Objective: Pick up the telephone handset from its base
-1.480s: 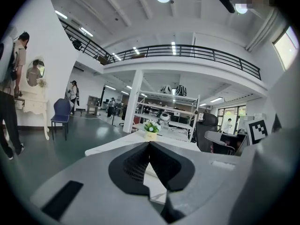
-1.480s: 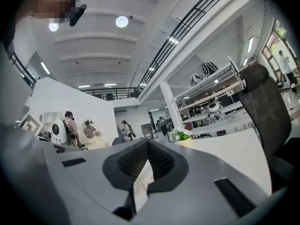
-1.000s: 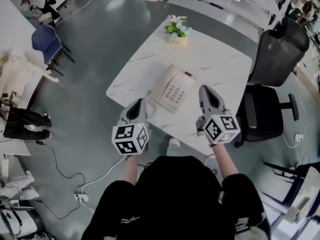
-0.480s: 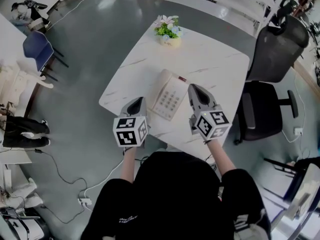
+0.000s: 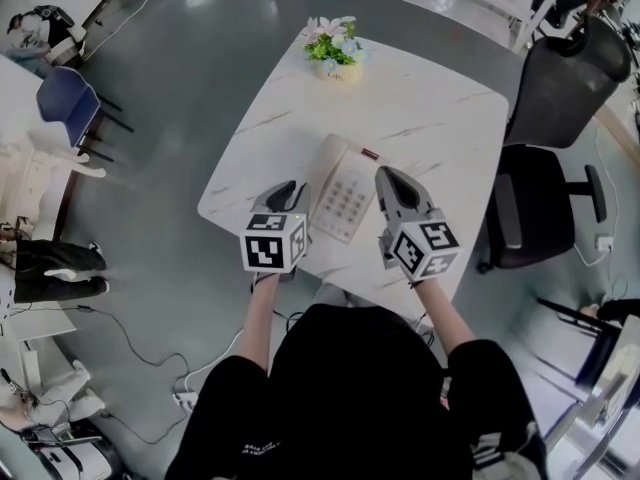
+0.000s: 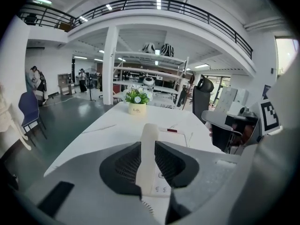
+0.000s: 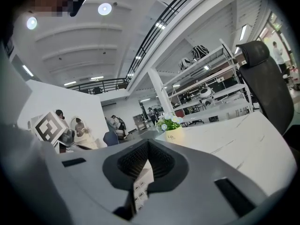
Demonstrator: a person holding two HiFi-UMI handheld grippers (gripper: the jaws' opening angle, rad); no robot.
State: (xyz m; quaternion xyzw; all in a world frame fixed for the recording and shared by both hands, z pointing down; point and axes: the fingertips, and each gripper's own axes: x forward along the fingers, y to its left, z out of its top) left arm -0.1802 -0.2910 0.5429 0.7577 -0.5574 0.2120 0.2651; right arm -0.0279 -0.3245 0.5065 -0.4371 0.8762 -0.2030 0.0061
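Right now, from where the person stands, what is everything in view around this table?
table: one, white with a marble look, centre
telephone base: one, cream, near part of the table
handset: one, cream, resting on the base's left side
flower pot: one, cream with green and pale flowers, table's far edge
office chair: one, black, right of the table
side chair: one, blue, on the floor at far left
left gripper: one, grey, jaws opening, handset in line with the gap, not gripped
right gripper: one, grey, jaws together, empty, beside the base's right edge
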